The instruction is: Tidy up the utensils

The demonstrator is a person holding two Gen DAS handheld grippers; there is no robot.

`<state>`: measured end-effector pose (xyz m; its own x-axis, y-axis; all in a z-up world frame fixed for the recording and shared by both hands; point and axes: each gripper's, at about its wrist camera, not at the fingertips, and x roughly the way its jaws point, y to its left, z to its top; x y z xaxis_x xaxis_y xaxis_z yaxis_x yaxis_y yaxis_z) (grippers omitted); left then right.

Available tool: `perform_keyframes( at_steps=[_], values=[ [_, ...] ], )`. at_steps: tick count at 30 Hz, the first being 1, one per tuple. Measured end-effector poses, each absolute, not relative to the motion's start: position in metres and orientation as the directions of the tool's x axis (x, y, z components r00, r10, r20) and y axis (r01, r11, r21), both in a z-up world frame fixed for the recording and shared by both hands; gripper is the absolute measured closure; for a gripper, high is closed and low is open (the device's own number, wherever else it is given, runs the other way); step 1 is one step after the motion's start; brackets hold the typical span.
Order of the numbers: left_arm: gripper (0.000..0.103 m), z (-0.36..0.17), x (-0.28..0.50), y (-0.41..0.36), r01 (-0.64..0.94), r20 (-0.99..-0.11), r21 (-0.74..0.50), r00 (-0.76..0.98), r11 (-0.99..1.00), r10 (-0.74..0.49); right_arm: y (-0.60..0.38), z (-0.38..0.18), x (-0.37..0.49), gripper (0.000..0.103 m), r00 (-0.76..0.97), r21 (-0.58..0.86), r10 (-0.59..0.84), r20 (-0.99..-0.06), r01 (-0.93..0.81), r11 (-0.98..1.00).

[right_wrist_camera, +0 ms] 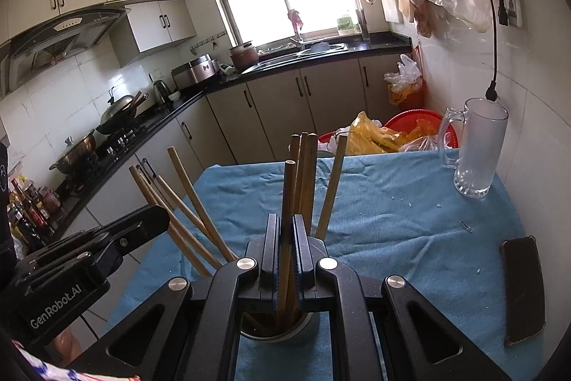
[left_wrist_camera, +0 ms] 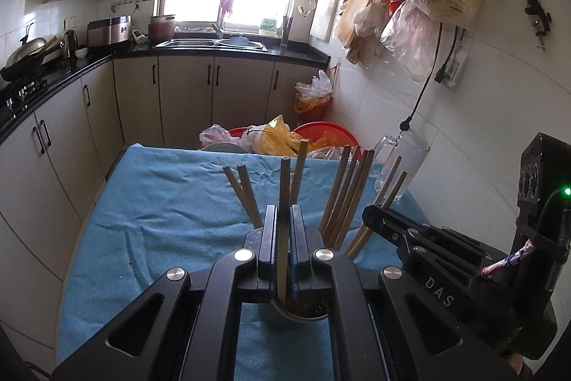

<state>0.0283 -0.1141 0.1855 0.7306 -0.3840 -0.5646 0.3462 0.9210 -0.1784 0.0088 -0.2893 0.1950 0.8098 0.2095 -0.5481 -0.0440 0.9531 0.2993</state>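
Several wooden chopsticks stand fanned out in a round metal holder (left_wrist_camera: 303, 311) on the blue cloth; the holder also shows in the right wrist view (right_wrist_camera: 307, 331). My left gripper (left_wrist_camera: 284, 213) is shut on one upright chopstick (left_wrist_camera: 284, 188) above the holder. My right gripper (right_wrist_camera: 285, 222) is shut on another upright chopstick (right_wrist_camera: 288, 195) in the same holder. Each gripper shows in the other's view, the right gripper's body (left_wrist_camera: 428, 238) at right and the left gripper's body (right_wrist_camera: 107, 238) at left. The holder's base is hidden by the grippers.
A blue cloth (right_wrist_camera: 392, 220) covers the table. A glass mug (right_wrist_camera: 476, 149) stands at the far right corner. A dark phone (right_wrist_camera: 523, 288) lies at the right edge. Red basins with plastic bags (right_wrist_camera: 389, 134) sit beyond the table. Kitchen counters run along the left and back.
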Motion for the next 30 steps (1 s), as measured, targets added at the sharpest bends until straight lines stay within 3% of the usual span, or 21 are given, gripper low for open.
perform_keyframes(
  at_steps=[16, 19, 21, 23, 27, 30],
  values=[
    [0.098, 0.187, 0.018, -0.105, 0.331, -0.562, -0.179, 0.739, 0.926, -0.373, -0.286, 0.201, 0.009, 0.095, 0.821, 0.289, 0.205, -0.533, -0.051, 0.956],
    [0.096, 0.191, 0.013, -0.103, 0.325, -0.558, -0.169, 0.747, 0.931, -0.362, -0.285, 0.207, 0.006, 0.089, 0.827, 0.282, 0.201, -0.525, -0.054, 0.958],
    [0.091, 0.193, 0.009, -0.101, 0.319, -0.556, -0.165, 0.751, 0.933, -0.355, -0.285, 0.210, 0.003, 0.080, 0.833, 0.282, 0.198, -0.517, -0.053, 0.958],
    [0.075, 0.195, 0.003, -0.097, 0.312, -0.550, -0.163, 0.759, 0.936, -0.349, -0.287, 0.213, 0.001, 0.080, 0.838, 0.282, 0.195, -0.509, -0.052, 0.958],
    [0.067, 0.201, -0.008, -0.091, 0.292, -0.536, -0.151, 0.778, 0.944, -0.327, -0.289, 0.220, -0.007, 0.077, 0.846, 0.285, 0.189, -0.498, -0.045, 0.957],
    [0.053, 0.206, -0.017, -0.084, 0.281, -0.536, -0.162, 0.780, 0.946, -0.324, -0.292, 0.224, -0.014, 0.068, 0.854, 0.289, 0.181, -0.487, -0.038, 0.957]
  ],
)
